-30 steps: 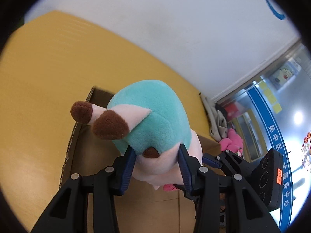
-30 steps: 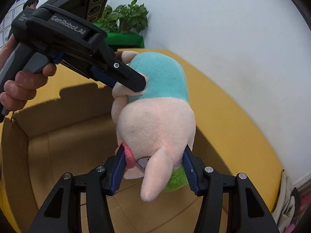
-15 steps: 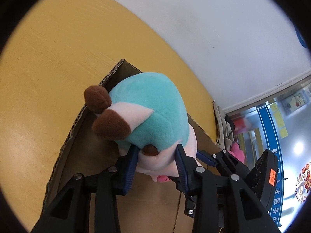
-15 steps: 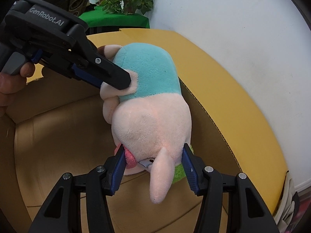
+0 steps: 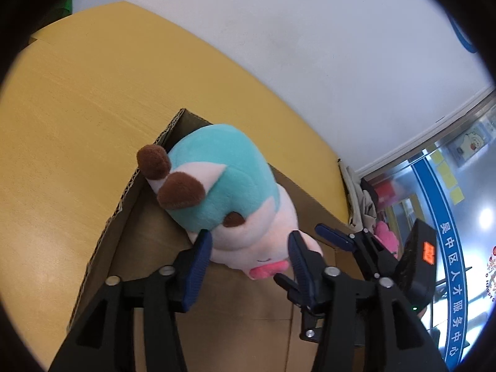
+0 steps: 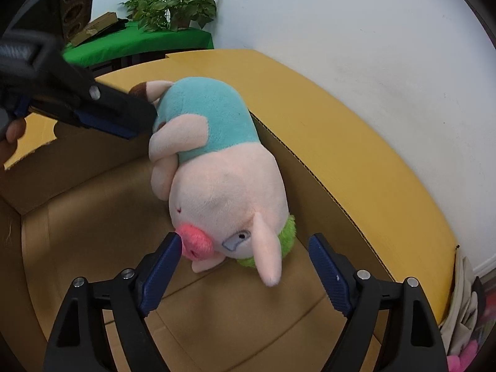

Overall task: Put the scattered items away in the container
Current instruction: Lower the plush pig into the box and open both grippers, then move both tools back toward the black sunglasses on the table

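Observation:
A plush pig with a teal body, pink head and brown feet lies inside the open cardboard box, leaning into the corner by its far wall. My right gripper is over the box with its jaws opening wide. The pig's head sits between them, the snout close to the left pad, and neither pad presses on it. My left gripper has its jaws opening around the pig's pale middle, with no squeeze showing. One of the left gripper's fingers shows beside the pig's arm.
The box stands on a yellow table against a white wall. A person's hand holds the left gripper. A green-covered table with a plant stands behind. Pink soft things and cloth lie past the table's right end.
Both grippers have spread their jaws off the pig. The pig has dropped from between them and now rests in the box against its far wall, snout turned up.

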Available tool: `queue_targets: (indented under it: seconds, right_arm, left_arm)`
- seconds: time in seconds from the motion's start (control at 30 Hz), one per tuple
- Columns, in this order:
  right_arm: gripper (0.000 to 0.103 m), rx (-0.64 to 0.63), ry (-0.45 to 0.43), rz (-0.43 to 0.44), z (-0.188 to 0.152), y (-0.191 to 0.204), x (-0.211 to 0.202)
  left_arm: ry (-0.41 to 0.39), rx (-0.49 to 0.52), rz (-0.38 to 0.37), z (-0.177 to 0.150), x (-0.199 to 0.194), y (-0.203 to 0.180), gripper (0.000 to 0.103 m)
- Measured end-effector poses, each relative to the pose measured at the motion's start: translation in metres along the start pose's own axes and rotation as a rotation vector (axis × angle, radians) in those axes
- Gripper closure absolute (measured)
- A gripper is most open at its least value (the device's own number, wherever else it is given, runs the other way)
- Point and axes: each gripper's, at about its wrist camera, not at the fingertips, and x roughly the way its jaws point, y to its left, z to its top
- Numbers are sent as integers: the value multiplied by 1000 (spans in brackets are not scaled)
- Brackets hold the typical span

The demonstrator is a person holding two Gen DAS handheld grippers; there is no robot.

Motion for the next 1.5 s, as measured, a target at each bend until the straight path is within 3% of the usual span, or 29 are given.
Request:
queue_targets:
  seconds: [0.17,0.23,0.27,0.33,0.43,0.53,0.63,0.73,0.83,1.0,1.33,1.5]
  right_arm:
    - [13,2,-22,-46,-5,28,-49]
    - [13,30,-56,-69,-16,7,-73]
    - [13,60,-82,-89,-21,11,-92]
    - [10,123,-129,-154,-43,12,-130]
    - [1,210,-193,-244,-46,-7,-165]
    - [0,299,-231,-266,-87,10,-205]
    - [0,448,-229,-225,-132,33,-227]
    - [0,551,-210,-284,-164,57,-222]
    - [0,606,-203,-283,-184,74,-217]
    - [0,616,-184,-324,-199,82,-219]
    - [0,636,-170,-337,-210,76,-195]
    - [0,603,-162,-287,-223,79,-186]
  left_arm:
    - [-64,125,46,-15,-46,-25,43]
    - [-114,187,77,-28,-74,-38,42]
    - [-142,221,97,-36,-84,-47,36]
    - [-225,318,185,-61,-108,-69,22]
    - [-346,499,356,-115,-130,-102,21]
    - [-348,644,422,-169,-130,-119,21]
    - [-312,654,388,-207,-124,-122,21]
    - [-267,648,356,-231,-107,-123,21]
    - [-241,655,334,-250,-94,-123,21]
    - [-224,621,326,-266,-90,-119,21]
    - [-218,566,253,-258,-70,-103,21]
    - [-211,548,203,-264,-66,-94,21]
